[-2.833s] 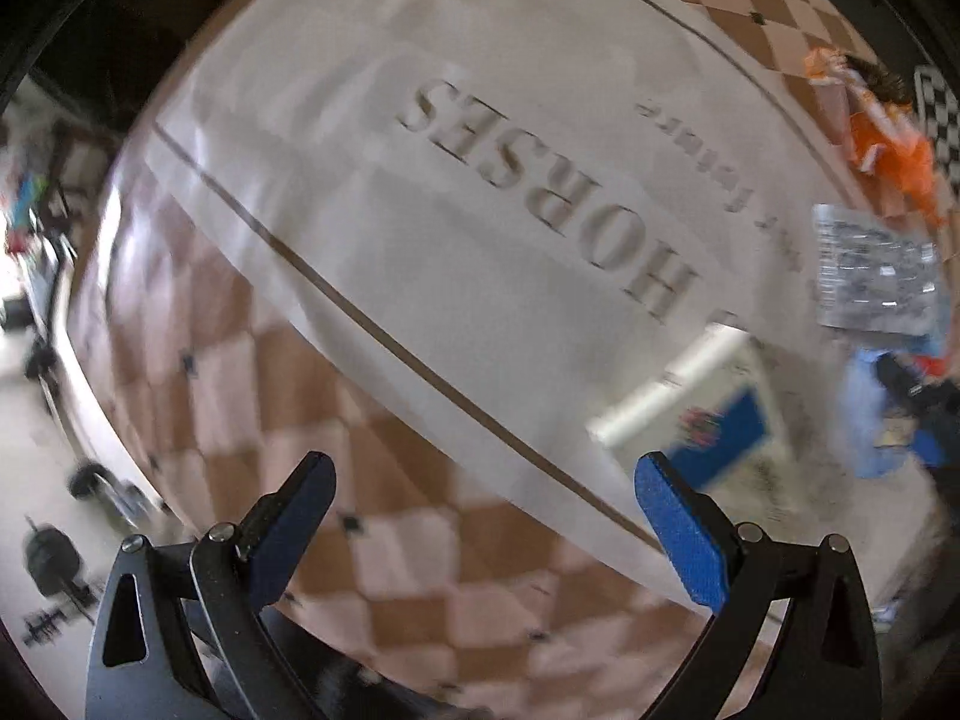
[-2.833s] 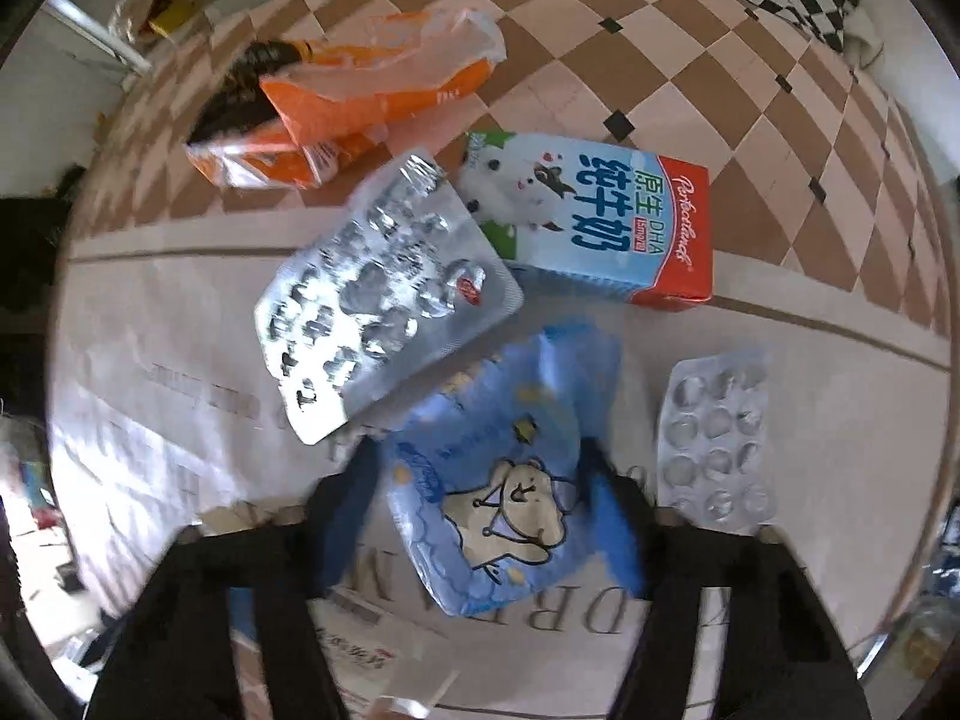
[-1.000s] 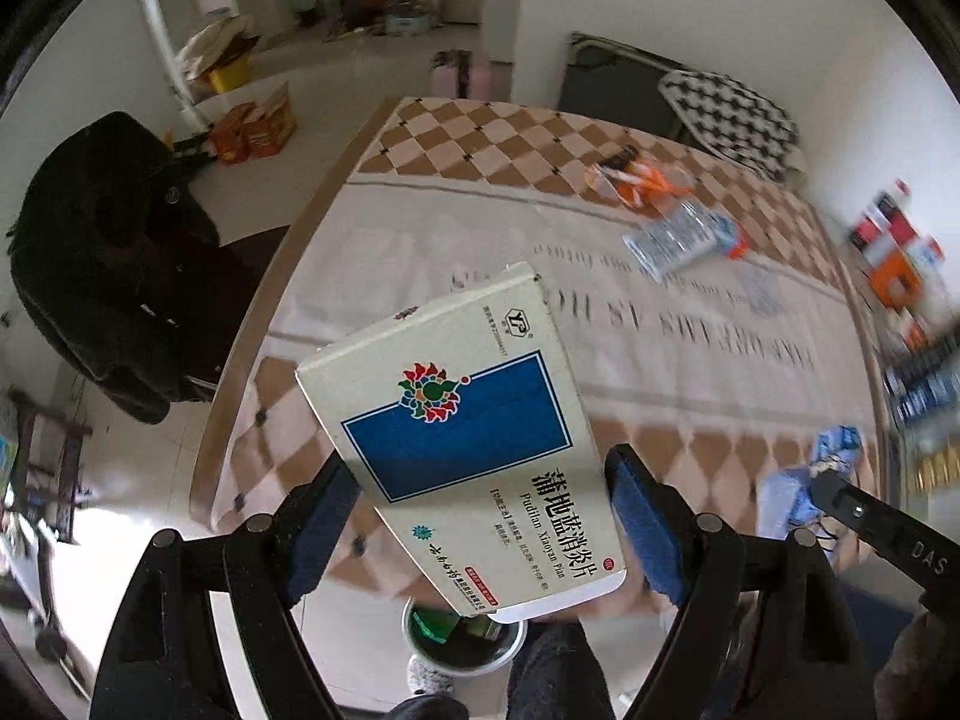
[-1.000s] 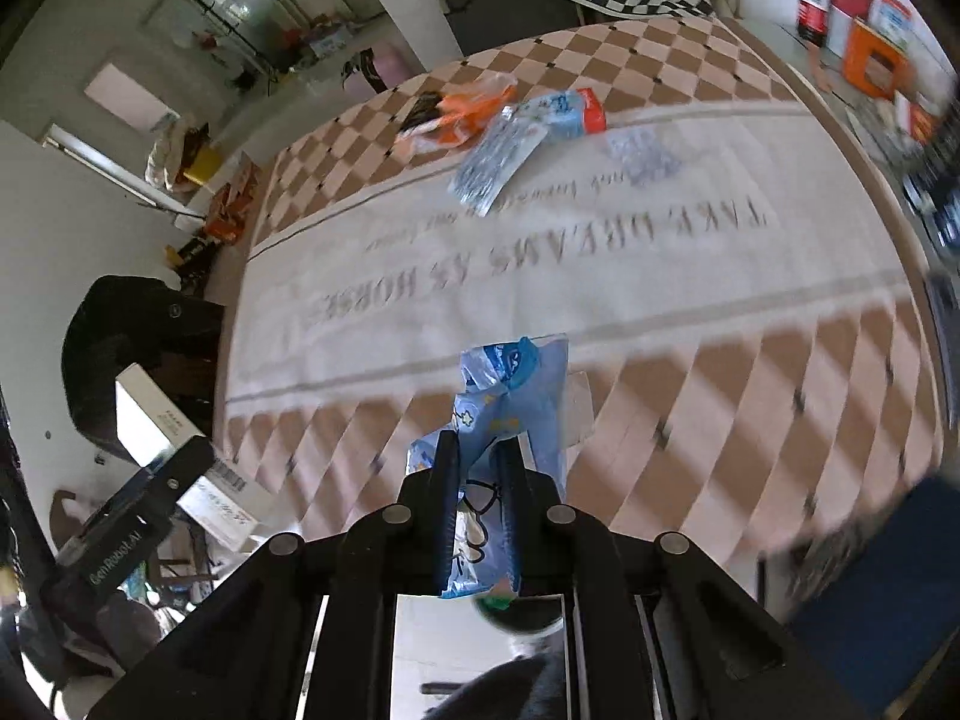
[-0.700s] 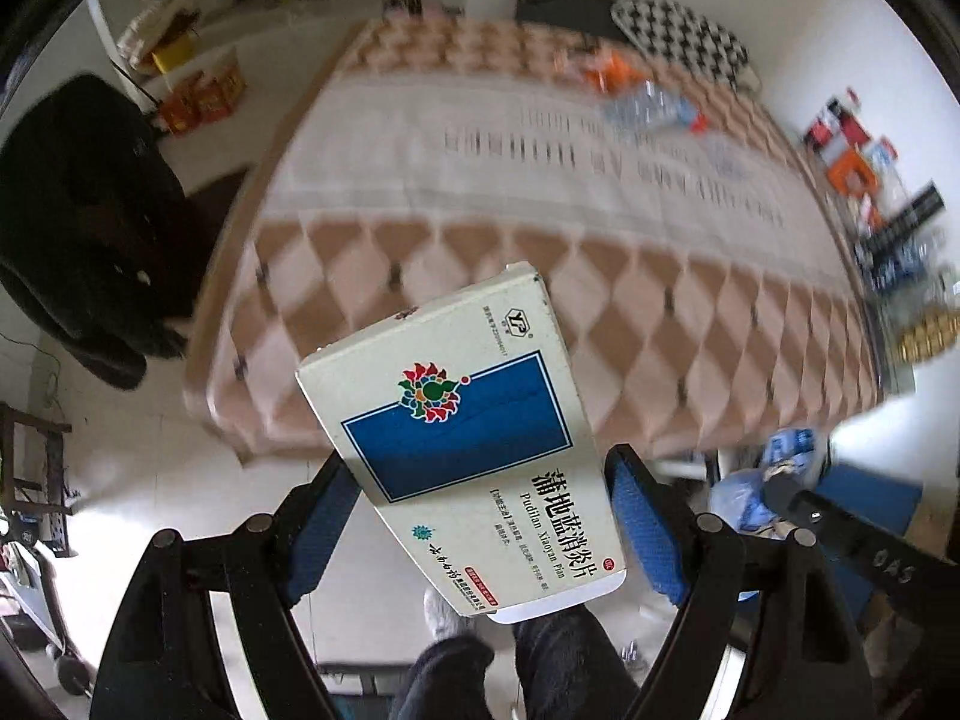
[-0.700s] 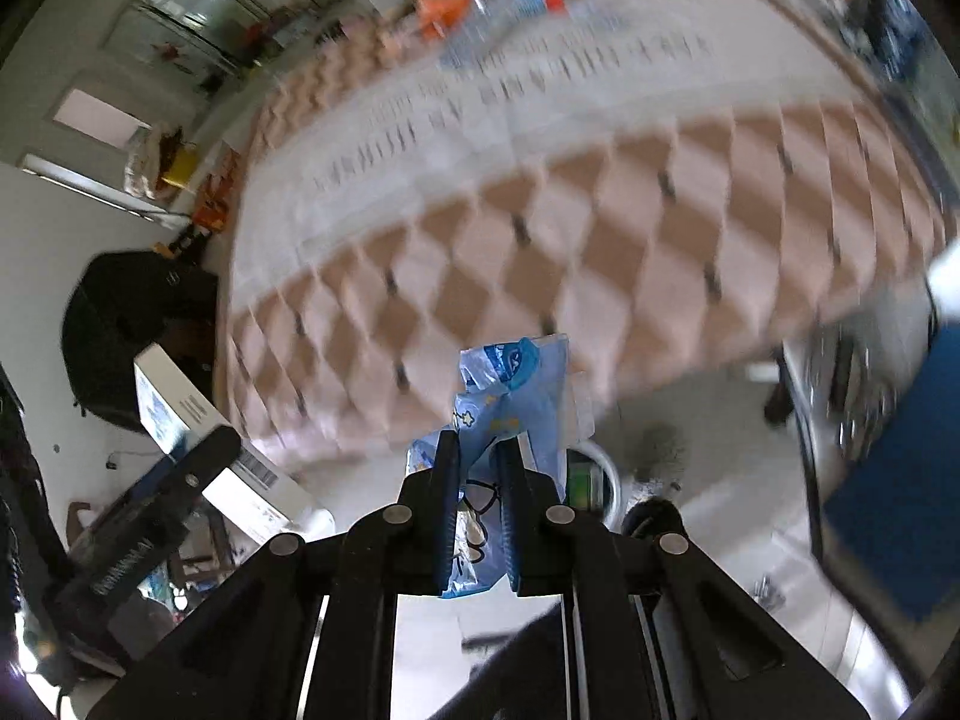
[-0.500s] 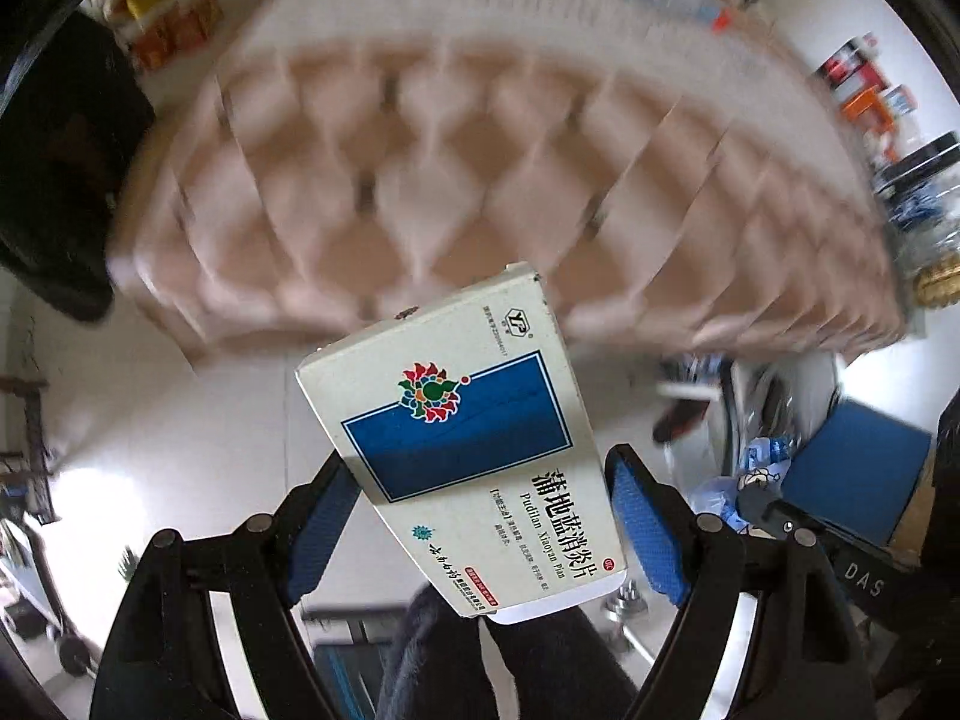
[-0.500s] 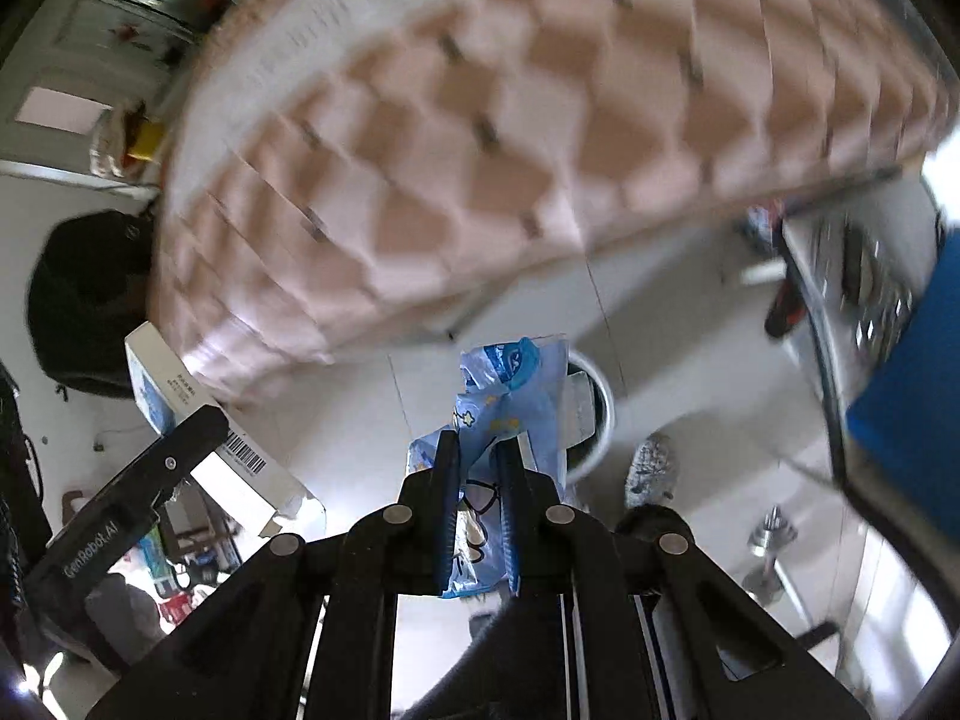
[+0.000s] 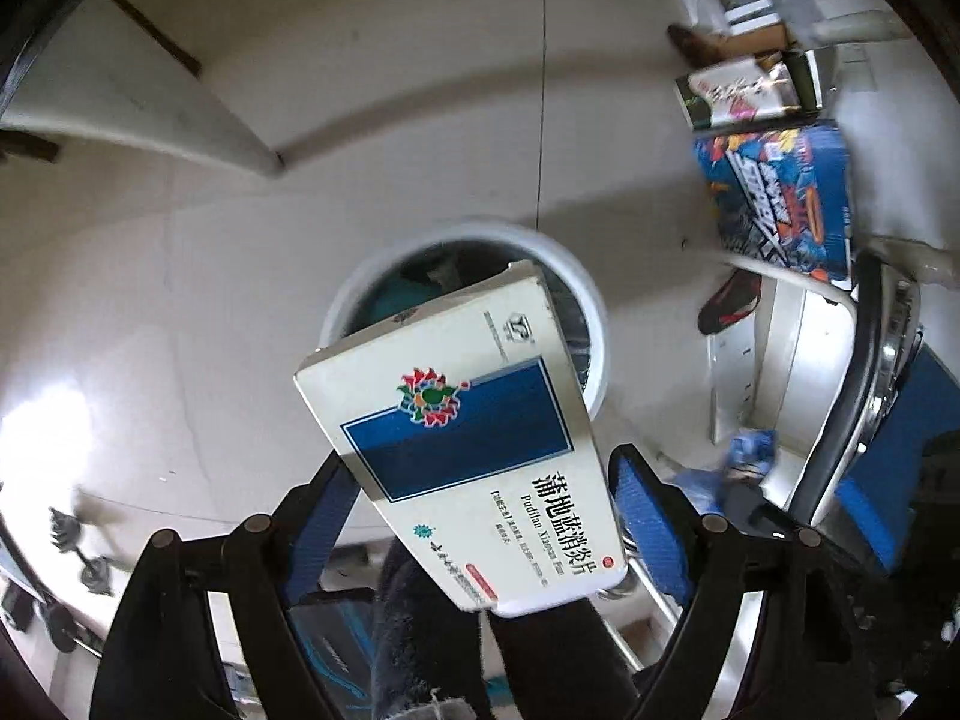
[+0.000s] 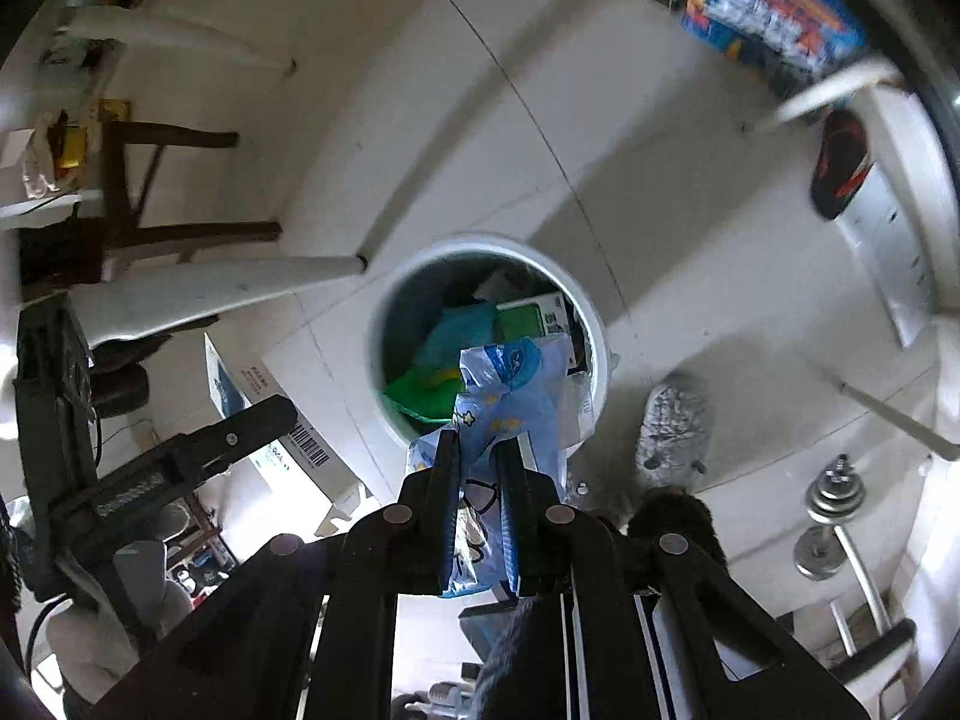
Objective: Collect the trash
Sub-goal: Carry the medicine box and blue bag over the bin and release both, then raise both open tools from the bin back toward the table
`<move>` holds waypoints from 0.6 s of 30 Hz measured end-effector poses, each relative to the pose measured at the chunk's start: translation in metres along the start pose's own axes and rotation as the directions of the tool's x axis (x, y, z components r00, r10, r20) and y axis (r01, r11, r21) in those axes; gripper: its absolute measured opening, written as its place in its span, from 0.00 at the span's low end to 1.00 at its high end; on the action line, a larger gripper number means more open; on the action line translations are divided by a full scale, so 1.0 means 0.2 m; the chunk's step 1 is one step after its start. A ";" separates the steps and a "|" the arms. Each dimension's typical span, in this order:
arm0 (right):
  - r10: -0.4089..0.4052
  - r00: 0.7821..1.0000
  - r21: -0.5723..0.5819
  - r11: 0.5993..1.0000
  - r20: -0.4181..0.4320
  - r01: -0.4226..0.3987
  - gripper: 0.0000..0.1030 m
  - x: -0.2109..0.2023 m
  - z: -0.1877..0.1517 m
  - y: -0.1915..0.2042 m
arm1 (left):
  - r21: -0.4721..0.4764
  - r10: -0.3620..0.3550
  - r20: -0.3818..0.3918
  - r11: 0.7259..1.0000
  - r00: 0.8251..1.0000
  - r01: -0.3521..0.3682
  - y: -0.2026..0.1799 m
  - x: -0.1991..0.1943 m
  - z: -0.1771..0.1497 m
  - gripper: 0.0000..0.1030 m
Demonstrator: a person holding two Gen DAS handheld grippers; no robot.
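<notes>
Since the earlier frames both cameras have swung from the checked tablecloth down to the pale floor, and each now looks into a round white trash bin (image 9: 591,324) that was only glimpsed at the frame edge before.

Left wrist view: the left gripper (image 9: 483,501) clamps a white-and-blue medicine box (image 9: 462,420) between its blue pads (image 9: 651,531), one pad on each long side. The box projects forward past the fingertips at a tilt, its far end overlapping the bin opening. Right of the fingers lie a colourful blue carton (image 9: 780,192) and a dark shoe with red trim (image 9: 729,303); the blue wrapper held by the other gripper appears small just beyond the right finger.

Right wrist view: the right gripper (image 10: 480,450) has its fingers drawn nearly together, pinching a crumpled light-blue snack wrapper (image 10: 510,396). The wrapper rises ahead of the fingertips and overlaps the near rim of the trash bin (image 10: 384,300), which holds green and teal refuse (image 10: 444,360). Left of the fingers the left gripper with its box (image 10: 264,420) is seen side-on. To the right lie a grey slipper (image 10: 675,426) and a dumbbell (image 10: 831,516).
</notes>
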State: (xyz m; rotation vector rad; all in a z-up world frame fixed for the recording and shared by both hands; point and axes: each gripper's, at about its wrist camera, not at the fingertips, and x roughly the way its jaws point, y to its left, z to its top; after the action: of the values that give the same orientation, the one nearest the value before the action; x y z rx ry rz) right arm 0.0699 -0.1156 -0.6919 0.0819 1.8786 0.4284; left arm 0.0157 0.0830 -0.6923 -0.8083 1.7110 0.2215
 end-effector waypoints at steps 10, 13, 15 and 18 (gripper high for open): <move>0.053 0.994 -0.041 0.998 -0.099 -0.057 0.83 0.32 -0.04 -0.11 | -0.082 0.152 0.102 0.986 0.983 -0.144 0.15 0.02 -0.12 0.97; -0.013 0.997 -0.098 0.995 -0.070 0.006 0.97 0.27 -0.09 -0.07 | -0.085 0.243 0.155 0.969 0.958 -0.232 0.11 -0.07 -0.22 0.97; -0.088 0.996 -0.157 0.984 -0.033 0.082 0.98 0.21 -0.12 -0.03 | -0.084 0.275 0.174 0.961 0.945 -0.264 0.08 -0.12 -0.28 0.97; -0.182 0.983 -0.228 0.956 0.035 0.185 0.98 0.08 -0.17 0.06 | -0.072 0.309 0.198 0.951 0.930 -0.301 0.02 -0.21 -0.36 0.97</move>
State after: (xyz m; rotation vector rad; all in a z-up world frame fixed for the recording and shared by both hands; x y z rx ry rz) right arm 0.0311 -0.1084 -0.6914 -0.2430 1.7919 0.5124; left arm -0.0397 0.0640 -0.6332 -0.5233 1.6306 0.5372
